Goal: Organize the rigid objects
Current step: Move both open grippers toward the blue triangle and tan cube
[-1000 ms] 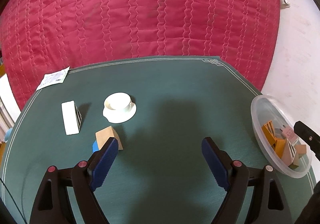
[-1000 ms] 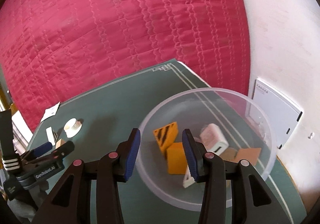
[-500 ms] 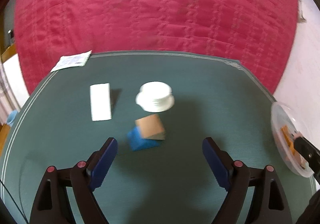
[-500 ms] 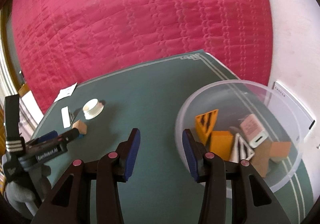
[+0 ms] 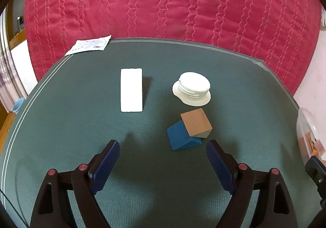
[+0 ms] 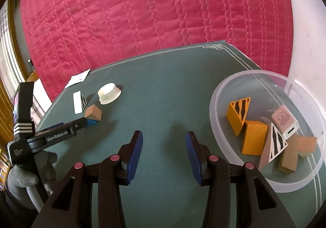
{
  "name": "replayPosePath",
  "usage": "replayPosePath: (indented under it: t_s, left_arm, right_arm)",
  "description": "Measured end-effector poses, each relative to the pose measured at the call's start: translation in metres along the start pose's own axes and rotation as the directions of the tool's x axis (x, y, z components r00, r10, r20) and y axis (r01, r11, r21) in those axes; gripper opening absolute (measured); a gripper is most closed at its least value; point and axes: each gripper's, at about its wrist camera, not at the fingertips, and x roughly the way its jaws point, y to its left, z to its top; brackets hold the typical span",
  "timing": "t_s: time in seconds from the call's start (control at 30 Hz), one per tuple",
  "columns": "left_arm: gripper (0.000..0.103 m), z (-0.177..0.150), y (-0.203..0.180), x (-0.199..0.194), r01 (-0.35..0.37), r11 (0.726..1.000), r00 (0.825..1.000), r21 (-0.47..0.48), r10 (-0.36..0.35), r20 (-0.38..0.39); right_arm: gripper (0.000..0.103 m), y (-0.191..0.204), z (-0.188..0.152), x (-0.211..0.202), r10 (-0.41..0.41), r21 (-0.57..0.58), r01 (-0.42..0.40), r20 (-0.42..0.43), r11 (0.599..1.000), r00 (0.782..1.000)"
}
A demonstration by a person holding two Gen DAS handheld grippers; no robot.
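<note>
1. A paper slip [image 5: 89,45] lay at the far left edge of the green mat [image 5: 81,130], with a red quilt [image 5: 163,4] behind it.
2. A white block [image 5: 131,90] lay flat on the mat, well apart from the other things.
3. The left gripper [image 5: 163,157] was held wide with nothing between its jaws, and it hung just in front of the blue wedge [image 5: 179,136].
4. A brown block [image 5: 196,124] leaned on the blue wedge, touching it.
5. A round white cap [image 5: 192,88] sat just behind them.
6. The right gripper [image 6: 164,153] was held narrower, open over bare mat.
7. The clear bowl [image 6: 244,158] sat at the right with orange, brown and striped blocks inside, plus a pink thing, maybe a charger [image 6: 284,120].
</note>
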Motion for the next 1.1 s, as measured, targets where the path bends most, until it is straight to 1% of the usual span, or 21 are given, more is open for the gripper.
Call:
replayPosePath:
  t_s: [0.17,0.3,0.47,0.57,0.7,0.8,1.03,1.1]
  left_arm:
    - [0.09,0.003,-0.006,0.007,-0.008,0.999,1.0,0.034,0.009,-0.018]
    - [0.09,0.008,-0.01,0.017,-0.054,0.996,0.997,0.072,0.057,-0.044]
    - [0.09,0.009,-0.001,0.02,-0.043,0.997,0.997,0.056,0.046,-0.066]
    - [0.09,0.009,0.004,0.019,-0.081,0.994,0.995,0.08,0.086,-0.058]
    - [0.09,0.01,0.021,0.02,-0.115,0.992,0.991,0.05,0.118,-0.064]
    - [0.09,0.011,0.031,0.021,-0.115,0.993,0.991,0.015,0.116,-0.072]
    - [0.09,0.011,0.023,0.021,-0.129,0.991,0.99,0.035,0.131,-0.057]
    - [0.09,0.012,0.021,0.02,-0.114,0.993,0.992,0.026,0.116,-0.052]
  right_arm:
    - [0.045,-0.001,-0.002,0.004,0.005,0.005,-0.005,-0.013,1.0,1.0]
    - [0.045,-0.001,-0.001,0.005,0.005,0.004,-0.005,-0.015,1.0,1.0]
    - [0.045,-0.001,-0.002,0.006,0.006,0.006,-0.006,-0.02,1.0,1.0]
    - [0.045,-0.001,-0.004,0.008,0.008,0.005,-0.007,-0.026,1.0,1.0]
    - [0.045,0.0,-0.006,0.011,0.009,0.001,-0.009,-0.035,1.0,0.999]
    - [0.045,0.002,-0.007,0.013,0.008,-0.007,-0.009,-0.041,1.0,0.999]
    - [0.045,0.005,-0.009,0.015,0.007,-0.015,-0.008,-0.05,1.0,0.999]
    - [0.045,0.004,-0.009,0.015,0.007,-0.015,-0.007,-0.048,1.0,0.999]
